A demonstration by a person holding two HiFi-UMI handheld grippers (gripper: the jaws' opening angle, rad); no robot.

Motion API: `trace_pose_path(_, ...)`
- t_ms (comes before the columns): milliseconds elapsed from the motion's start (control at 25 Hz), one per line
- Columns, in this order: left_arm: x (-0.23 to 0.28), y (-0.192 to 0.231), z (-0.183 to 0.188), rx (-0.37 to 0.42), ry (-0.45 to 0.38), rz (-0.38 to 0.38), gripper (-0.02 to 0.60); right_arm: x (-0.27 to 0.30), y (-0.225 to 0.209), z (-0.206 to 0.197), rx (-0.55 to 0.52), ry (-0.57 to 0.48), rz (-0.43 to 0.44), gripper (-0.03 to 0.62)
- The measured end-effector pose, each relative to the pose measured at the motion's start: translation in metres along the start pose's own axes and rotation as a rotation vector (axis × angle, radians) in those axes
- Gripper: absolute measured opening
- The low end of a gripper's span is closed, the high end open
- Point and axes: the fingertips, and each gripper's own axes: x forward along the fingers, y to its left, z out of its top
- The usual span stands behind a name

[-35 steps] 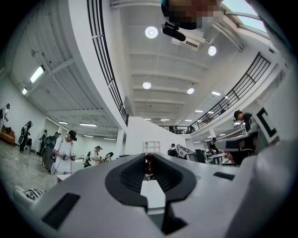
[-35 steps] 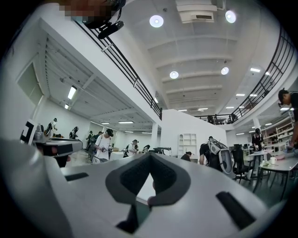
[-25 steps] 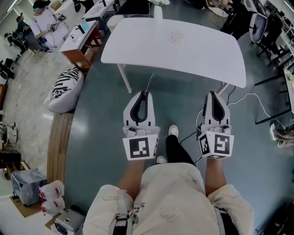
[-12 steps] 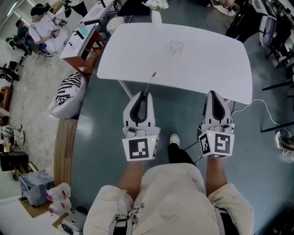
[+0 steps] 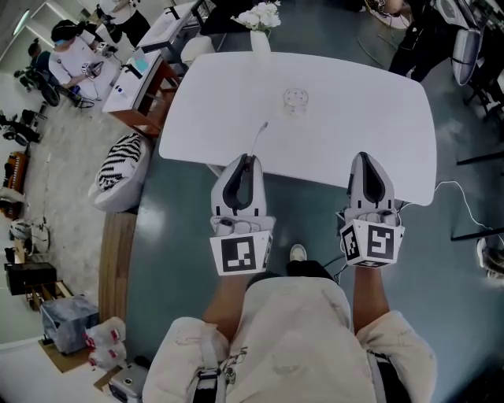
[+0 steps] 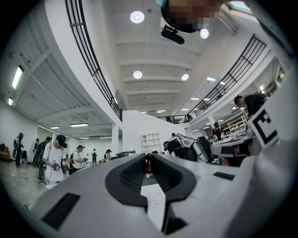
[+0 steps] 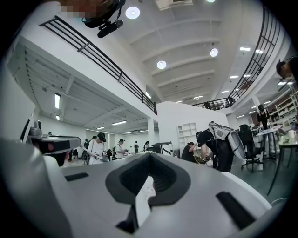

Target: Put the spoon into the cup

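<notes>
A clear glass cup (image 5: 296,100) stands on the white table (image 5: 362,118), slightly beyond its middle. My left gripper (image 5: 249,160) is shut on the dark end of a thin metal spoon (image 5: 258,139), which points forward over the table's near edge with its bowl short of the cup. In the left gripper view, the spoon's dark end (image 6: 149,162) is pinched between the jaw tips of the left gripper (image 6: 149,160). My right gripper (image 5: 368,159) hovers over the near table edge, right of the cup, shut and empty. The right gripper (image 7: 149,157) holds nothing in its own view either.
A vase of white flowers (image 5: 260,22) stands at the table's far edge. A zebra-striped cushion (image 5: 118,161) lies on a wooden bench (image 5: 118,260) to the left. A white cable (image 5: 453,189) trails on the floor at right. People sit at desks (image 5: 138,67) at upper left.
The table has slid nearer in the head view as the person walked up to it. Both grippers now overlap its near edge, and the spoon stays in the left one.
</notes>
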Motion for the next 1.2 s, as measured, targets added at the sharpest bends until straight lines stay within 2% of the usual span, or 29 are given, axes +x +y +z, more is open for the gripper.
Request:
trace_pose_path(80, 0.014, -0.005, 0.003, 0.012, -0.022, -0.005, 0.041, 0.012, -0.01, 0.0, 0.004, -0.002, 0.004, -0.012)
trace_pose_path(400, 0.065, -0.003, -0.01, -0.006, 0.011, -0.001, 0.041, 0.058, -0.03, -0.007, 0.006, 0.005, 0.009, -0.012)
trace_pose_path(720, 0.133, 0.001, -0.042, -0.031, 0.033, -0.069, 0.041, 0.113, -0.046, -0.031, 0.004, 0.045, -0.021, -0.012)
trace_pose_path(1000, 0.2, 0.016, -0.096, -0.073, 0.113, -0.122, 0.041, 0.185, -0.05, -0.062, 0.008, 0.066, -0.034, -0.012)
trace_pose_path(1200, 0.246, 0.023, -0.144, -0.109, 0.189, -0.173, 0.041, 0.229, -0.056, -0.095, 0.003, 0.133, -0.051, -0.012)
